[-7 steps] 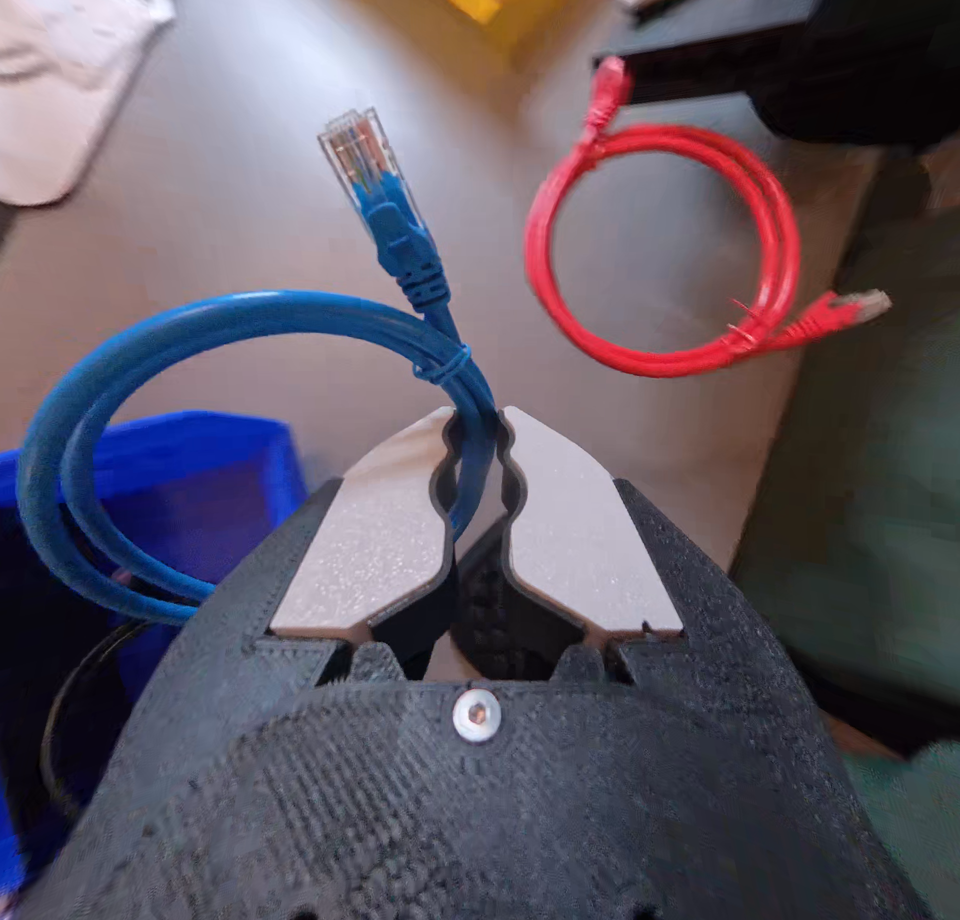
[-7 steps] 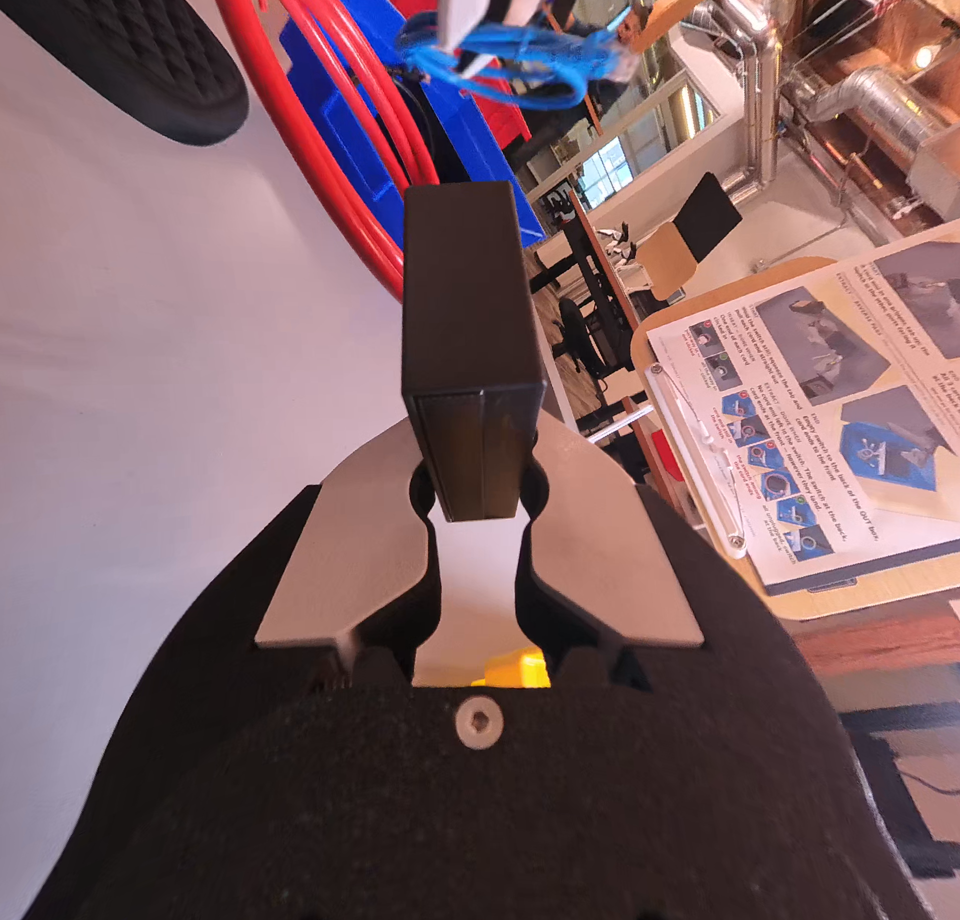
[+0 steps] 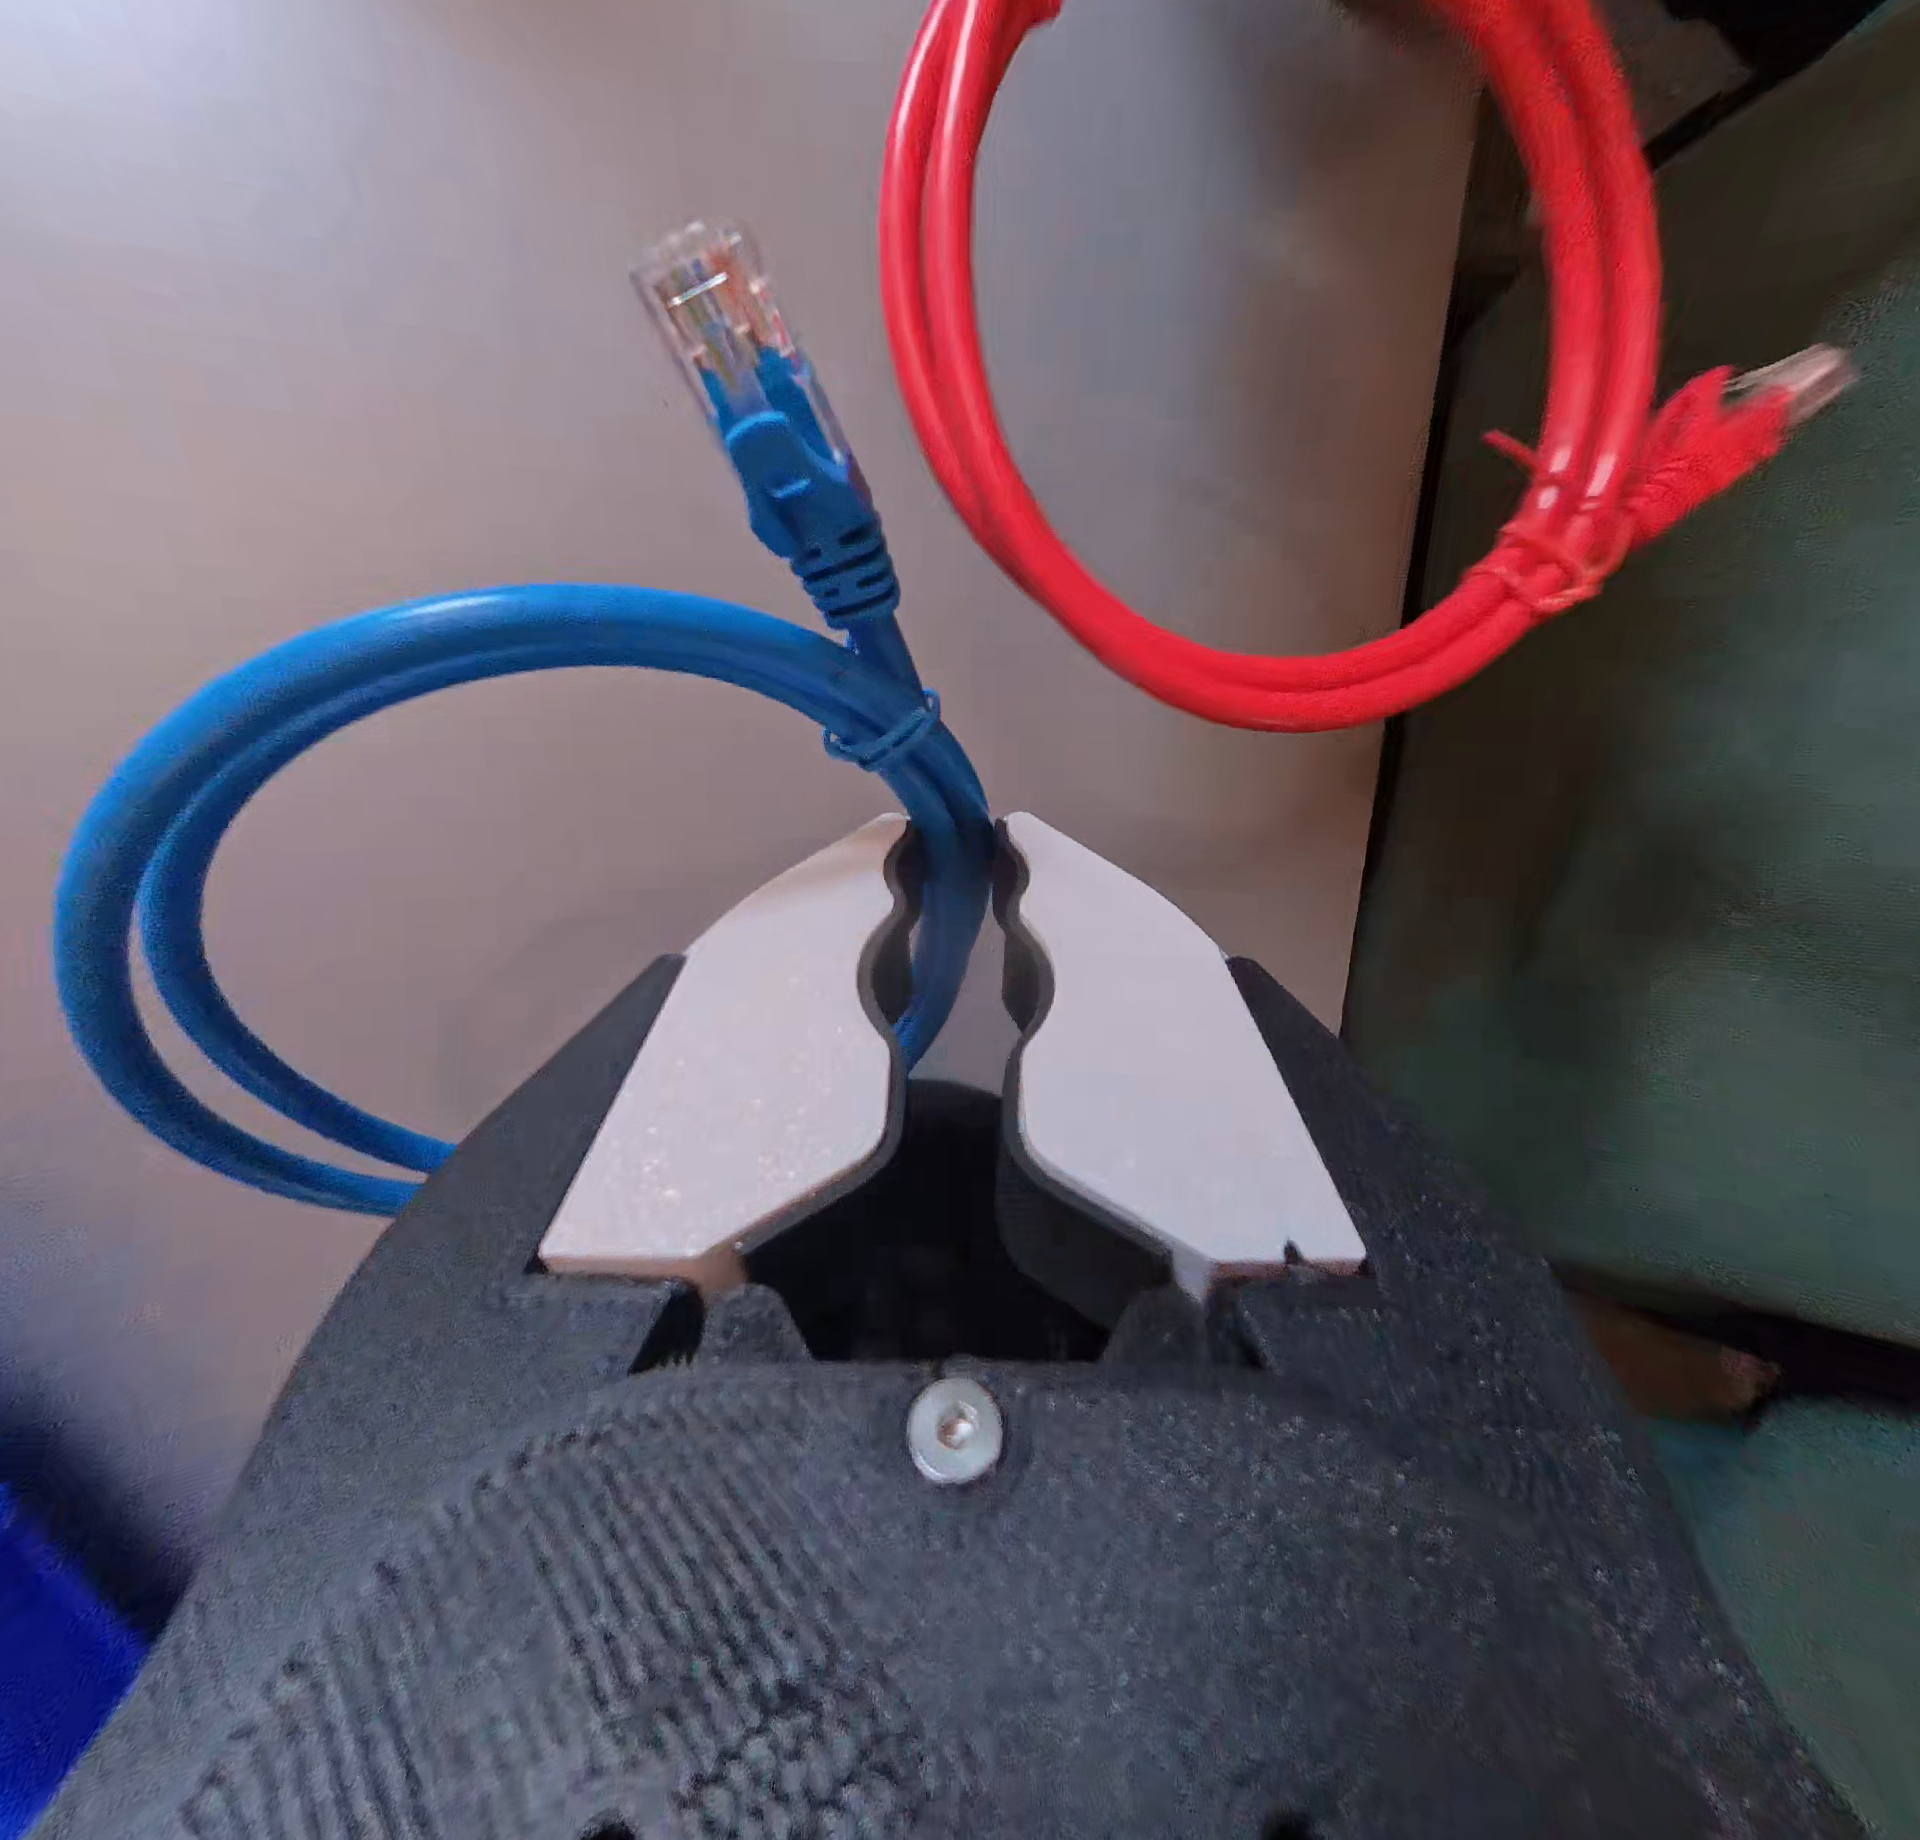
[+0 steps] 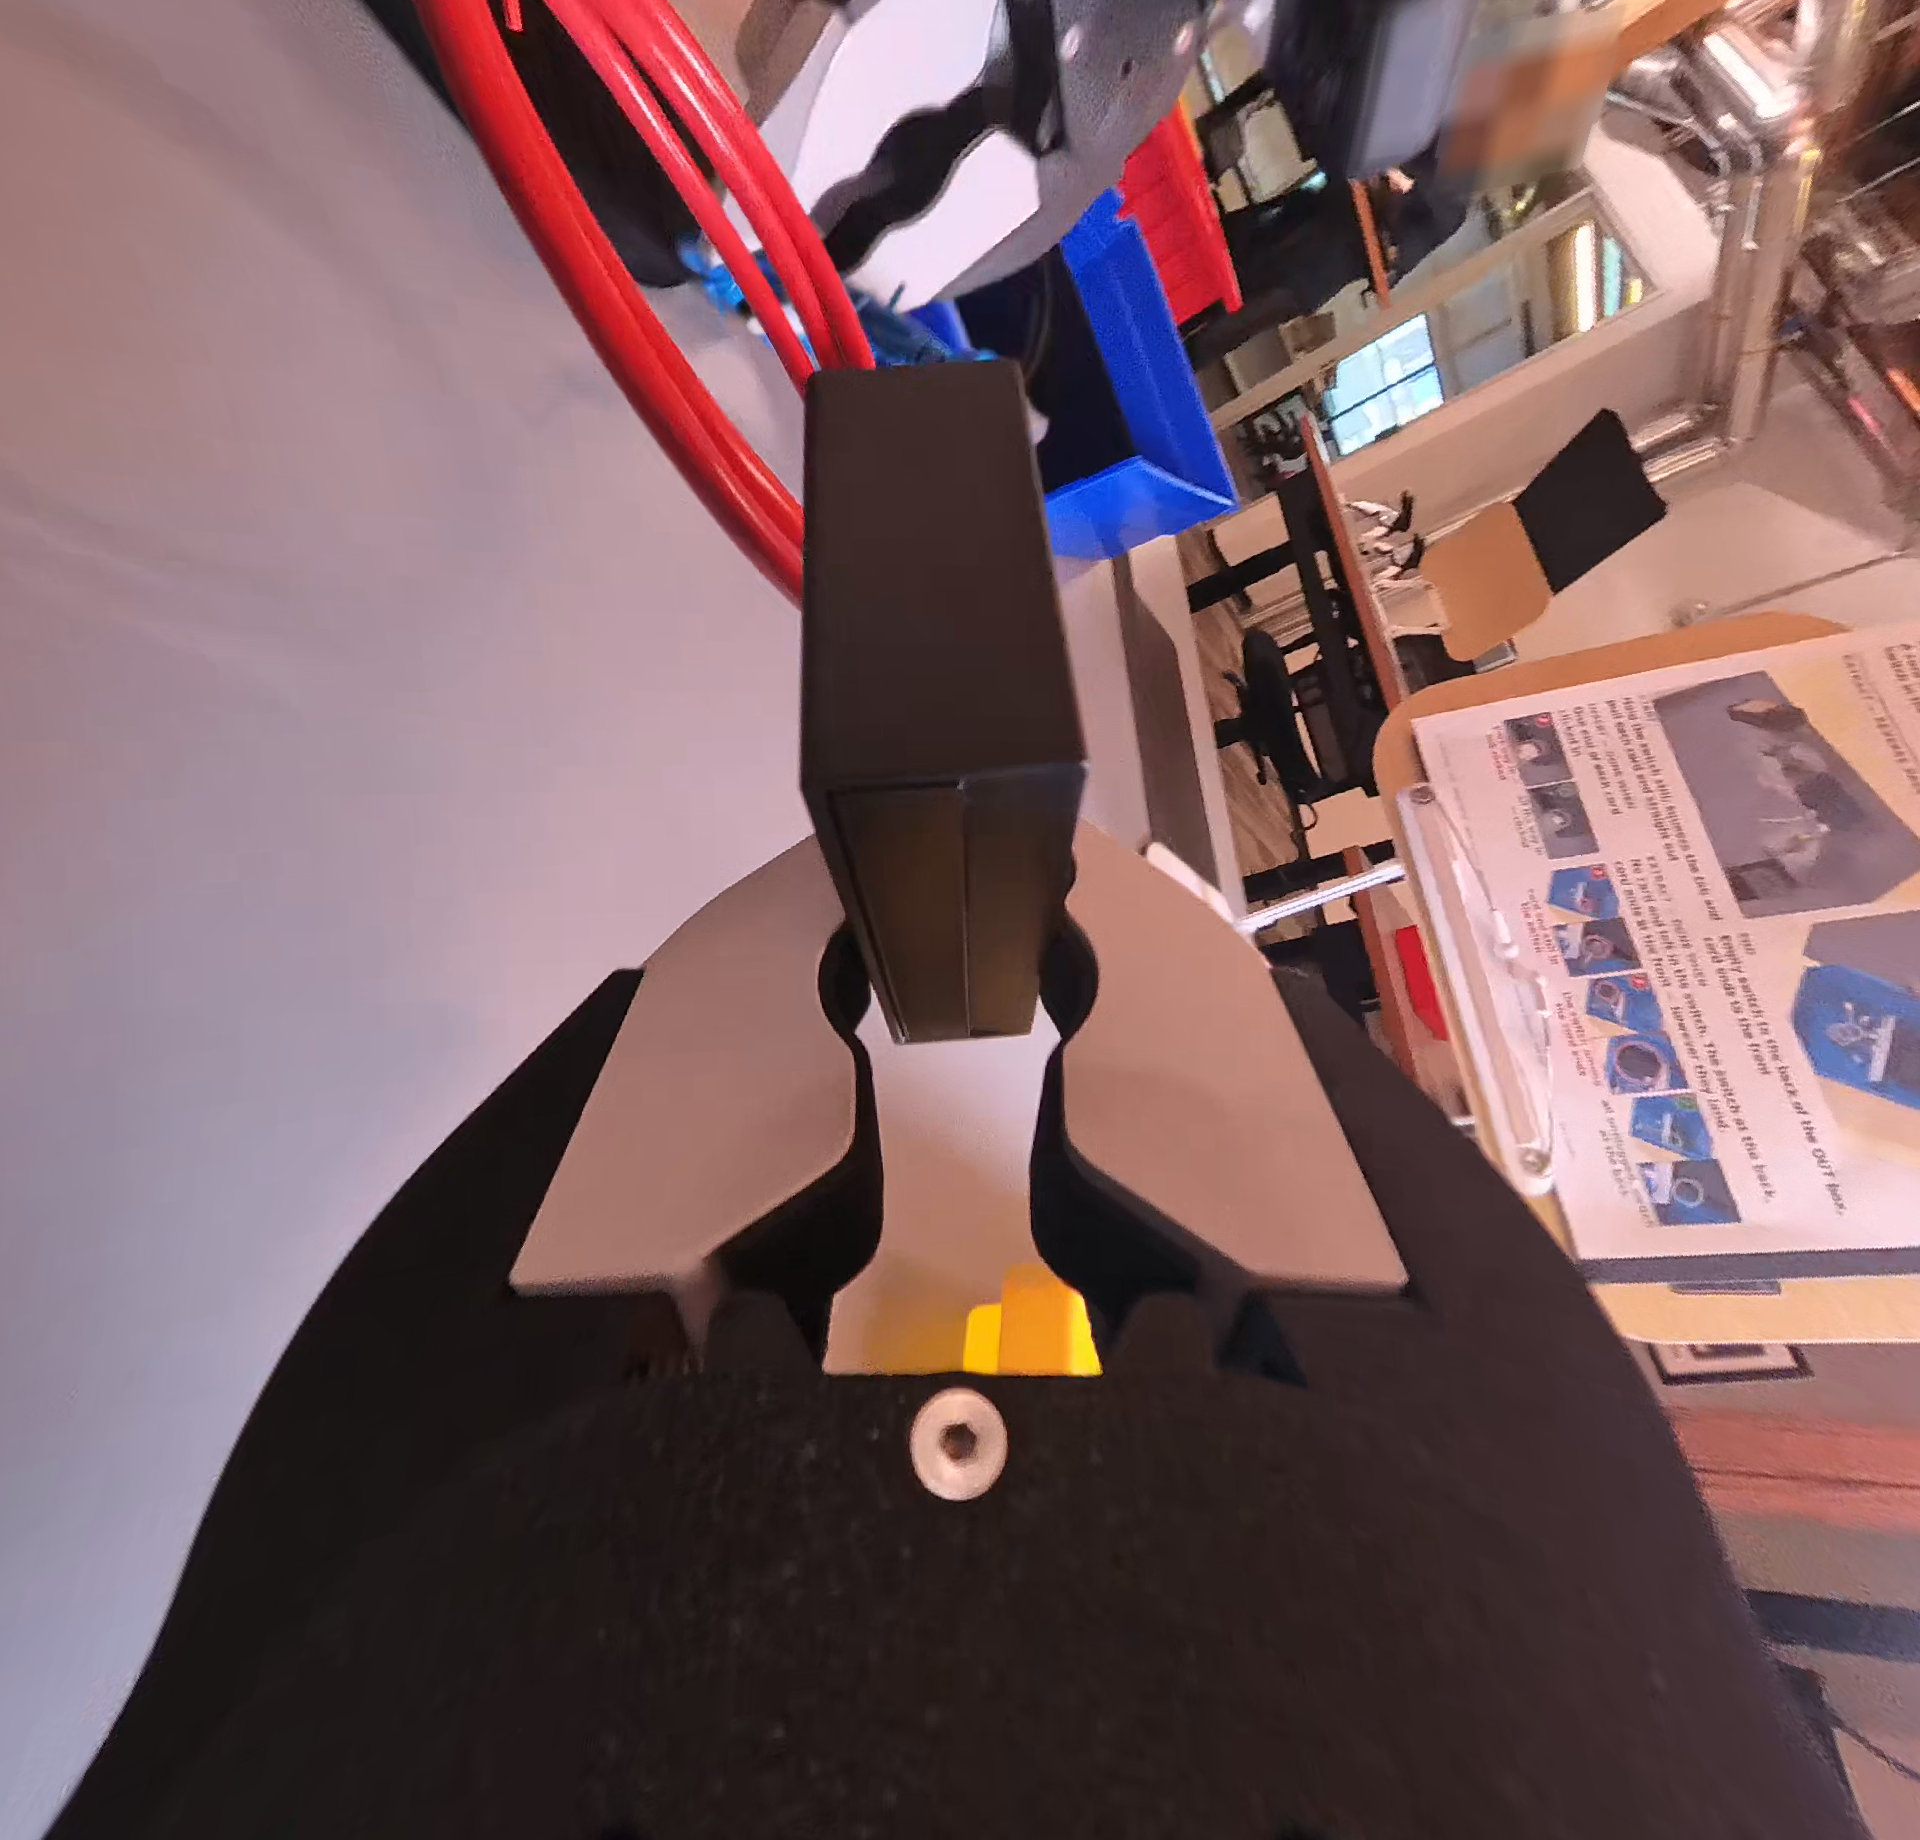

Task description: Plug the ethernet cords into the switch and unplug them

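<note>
My left gripper [image 3: 951, 855] is shut on the coiled blue ethernet cord [image 3: 436, 637], gripping it just below its tie. The cord's clear plug [image 3: 717, 315] points up and away. A coiled red ethernet cord [image 3: 1278, 336] hangs ahead to the right, its upper end at the top edge of the view and its free plug [image 3: 1787, 382] sticking out right. My right gripper [image 4: 956, 917] is shut on the end of the black switch [image 4: 925, 606] and holds it up off the table. The red cord [image 4: 644, 232] hangs from the switch's far end, beside the left gripper [image 4: 935, 180].
A white table [image 3: 312, 232] lies below. A blue bin [image 4: 1132, 419] stands behind the switch, a yellow block [image 4: 1029, 1328] under my right gripper. A sheet of pictured instructions [image 4: 1683, 959] lies on a wooden table to the right. A dark green surface [image 3: 1683, 855] borders the table. Spacing between my two grippers at the tips: around 15 centimeters.
The left gripper has moved forward with the blue cord, toward the red cord and the switch. In the right wrist view the left gripper looms closer.
</note>
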